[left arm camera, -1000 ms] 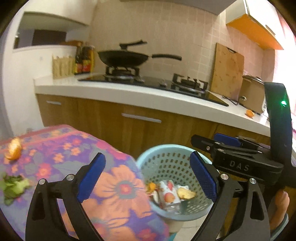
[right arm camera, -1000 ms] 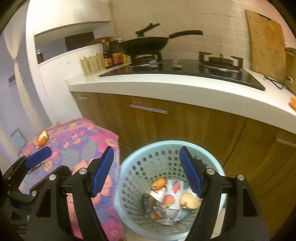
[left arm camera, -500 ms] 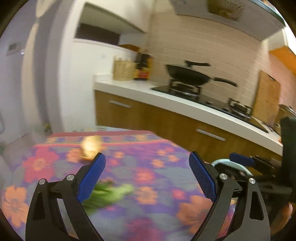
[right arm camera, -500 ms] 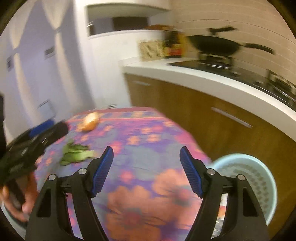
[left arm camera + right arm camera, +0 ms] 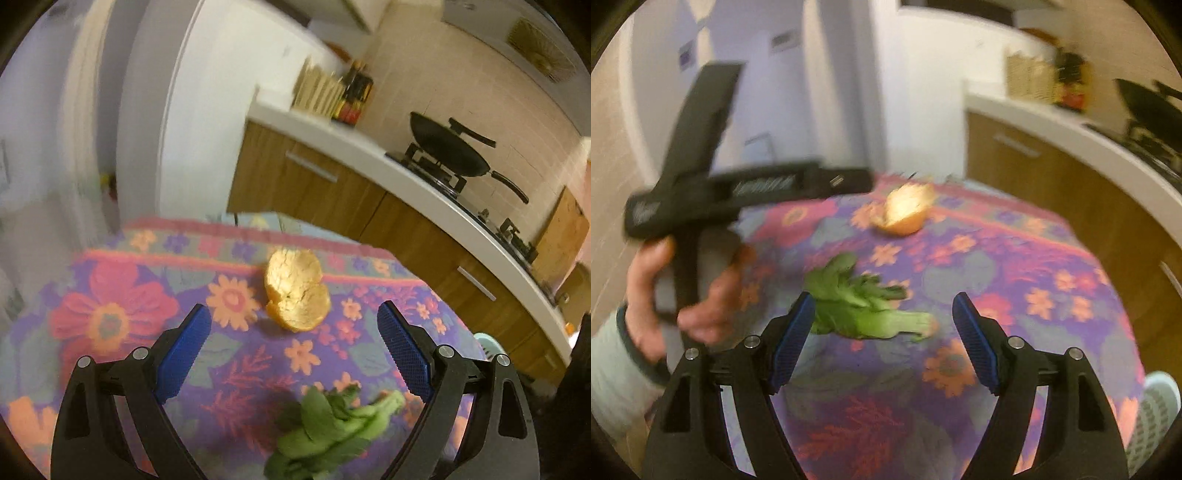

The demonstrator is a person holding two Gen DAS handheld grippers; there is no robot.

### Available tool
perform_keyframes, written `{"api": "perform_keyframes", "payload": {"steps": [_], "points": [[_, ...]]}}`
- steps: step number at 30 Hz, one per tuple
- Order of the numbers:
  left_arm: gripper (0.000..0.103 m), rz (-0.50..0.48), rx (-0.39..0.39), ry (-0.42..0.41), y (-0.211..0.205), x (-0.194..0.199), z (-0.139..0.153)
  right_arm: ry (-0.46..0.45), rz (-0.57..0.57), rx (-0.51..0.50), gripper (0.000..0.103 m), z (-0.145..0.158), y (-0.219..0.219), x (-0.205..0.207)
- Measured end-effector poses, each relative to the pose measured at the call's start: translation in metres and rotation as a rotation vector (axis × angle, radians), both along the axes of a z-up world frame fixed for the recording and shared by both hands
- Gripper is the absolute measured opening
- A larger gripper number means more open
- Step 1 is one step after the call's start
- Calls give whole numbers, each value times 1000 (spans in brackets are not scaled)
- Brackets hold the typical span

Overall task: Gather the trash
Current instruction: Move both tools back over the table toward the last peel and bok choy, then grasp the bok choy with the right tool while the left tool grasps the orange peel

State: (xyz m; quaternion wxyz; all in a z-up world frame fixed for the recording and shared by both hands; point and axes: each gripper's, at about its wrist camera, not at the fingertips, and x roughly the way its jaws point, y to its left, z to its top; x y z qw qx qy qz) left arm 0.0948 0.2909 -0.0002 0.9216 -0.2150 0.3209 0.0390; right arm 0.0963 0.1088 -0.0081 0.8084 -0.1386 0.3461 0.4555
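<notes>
A cloth (image 5: 1015,258) with flowers is covering the table, and a blue bin (image 5: 1156,413) is showing at its right edge. On the cloth a green leaf (image 5: 860,302) is lying near an orange peel (image 5: 295,291). The left gripper (image 5: 291,343) and right gripper (image 5: 882,332) are both standing wide open, holding nothing, above them.

One orange peel (image 5: 296,291), one leafy green scrap (image 5: 332,432), one flowered tablecloth (image 5: 110,317), one basket (image 5: 1156,410), one wok (image 5: 448,151), two grippers: left gripper (image 5: 291,350), right gripper (image 5: 883,338).
</notes>
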Motion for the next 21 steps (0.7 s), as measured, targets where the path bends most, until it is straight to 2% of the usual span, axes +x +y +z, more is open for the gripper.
{"api": "perform_keyframes", "payload": {"steps": [4,8,9,12,15,17,18,19,21], "points": [[88,13,-30,42,9,19,-16,1,58,-72,74,-16,17,10],[88,-9,-46,73,7,40,-26,84,92,-107,74,-27,25,23],[86,-13,-42,84,5,45,-28,96,111,-118,77,-30,28,23],[70,-15,-27,121,3,55,-35,79,124,-150,80,-33,31,18],[60,-34,-53,136,4,58,-42,50,128,-167,80,-33,30,9],[45,-32,-55,133,4,58,-43,22,139,-175,79,-32,25,-2],[28,-39,-70,130,6,57,-43,13,144,-179,75,-31,23,-5],[20,-36,-75,127,7,55,-43,3,150,-182,73,-31,19,-10],[10,-28,-61,137,8,53,-44,-13,174,-181,69,-28,13,-18]]}}
